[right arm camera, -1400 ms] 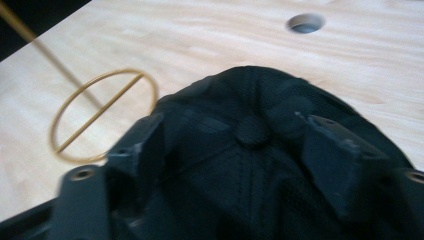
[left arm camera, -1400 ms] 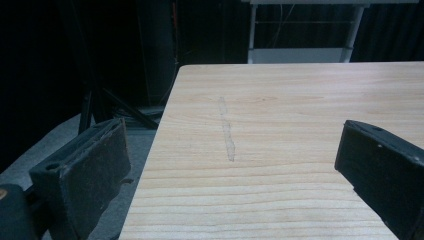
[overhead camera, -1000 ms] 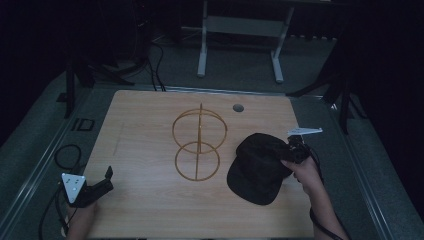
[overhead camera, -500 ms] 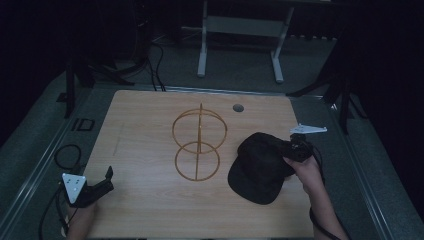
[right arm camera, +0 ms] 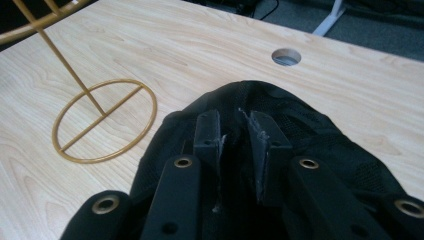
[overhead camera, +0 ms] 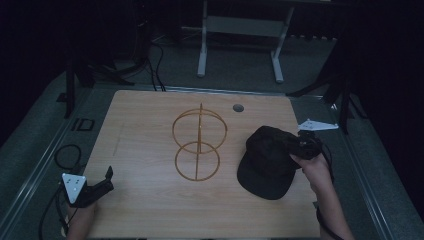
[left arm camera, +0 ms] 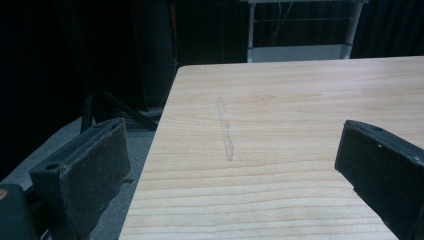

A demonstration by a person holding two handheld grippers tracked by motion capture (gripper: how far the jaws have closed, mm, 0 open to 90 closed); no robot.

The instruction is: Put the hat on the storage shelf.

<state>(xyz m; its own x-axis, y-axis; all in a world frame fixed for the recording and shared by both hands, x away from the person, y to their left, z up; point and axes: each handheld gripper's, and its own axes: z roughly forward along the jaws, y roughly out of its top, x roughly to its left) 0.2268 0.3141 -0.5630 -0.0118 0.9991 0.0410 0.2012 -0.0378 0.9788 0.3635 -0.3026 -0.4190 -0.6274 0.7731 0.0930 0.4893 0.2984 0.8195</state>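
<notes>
From above I see the pale wooden bench [overhead camera: 150,210] with a gold wire stand of two rings on an upright rod [overhead camera: 198,144] near its middle, one ring flat on the wood and the other raised above it. To the stand's right, apart from it, lies a black fabric cap [overhead camera: 267,162] with its brim pointing toward my side. My right gripper [overhead camera: 305,146] sits at the cap's far right edge, my hand [overhead camera: 312,167] wrapped around it; in the right gripper view its fingers [right arm camera: 207,131] are drawn nearly together with a fold of the cap's black cloth pinched between them. A small round hole [overhead camera: 238,107] in the bench lies beyond the cap. My left gripper [overhead camera: 102,181] rests at the near left corner of the bench, well apart from the stand, and in the left gripper view its fingers [left arm camera: 95,165] stand wide apart with only bare wood between them.
</notes>
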